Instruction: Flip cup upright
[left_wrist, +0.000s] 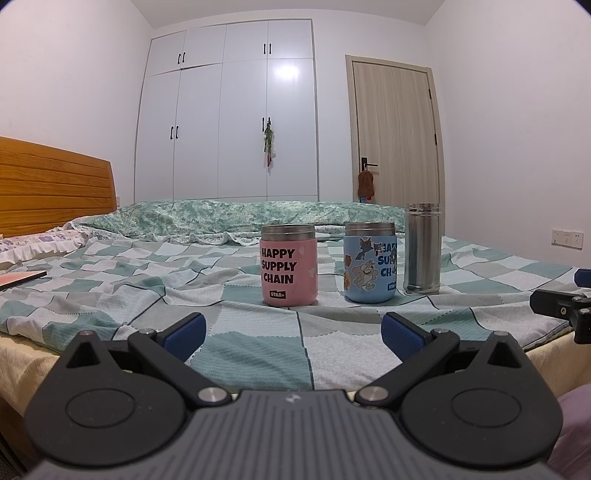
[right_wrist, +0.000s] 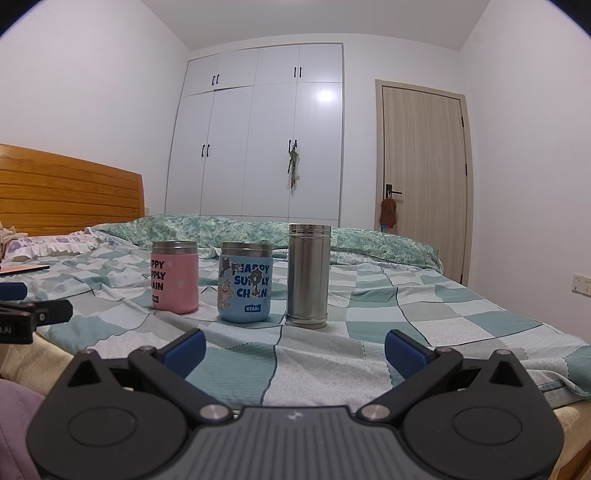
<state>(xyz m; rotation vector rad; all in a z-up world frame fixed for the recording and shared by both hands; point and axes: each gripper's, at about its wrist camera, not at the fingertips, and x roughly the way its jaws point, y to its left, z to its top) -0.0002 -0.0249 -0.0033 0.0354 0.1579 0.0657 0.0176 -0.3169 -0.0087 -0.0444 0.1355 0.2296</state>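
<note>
Three cups stand in a row on the bed. A pink cup (left_wrist: 289, 265) (right_wrist: 174, 277) is on the left, a blue cartoon cup (left_wrist: 370, 263) (right_wrist: 245, 282) in the middle, and a tall steel cup (left_wrist: 422, 248) (right_wrist: 307, 275) on the right. All stand on end, text right way up. My left gripper (left_wrist: 293, 334) is open and empty, near the bed's front edge, short of the pink cup. My right gripper (right_wrist: 294, 349) is open and empty, short of the blue and steel cups. Each gripper shows at the edge of the other's view (left_wrist: 561, 304) (right_wrist: 33, 314).
The checked green sheet (left_wrist: 147, 280) covers the bed. A rolled green quilt (left_wrist: 229, 216) lies behind the cups. A wooden headboard (left_wrist: 51, 184) and pillows are at the left, with a flat reddish book (left_wrist: 20, 278). A white wardrobe (left_wrist: 229, 122) and a door (left_wrist: 397, 133) stand behind.
</note>
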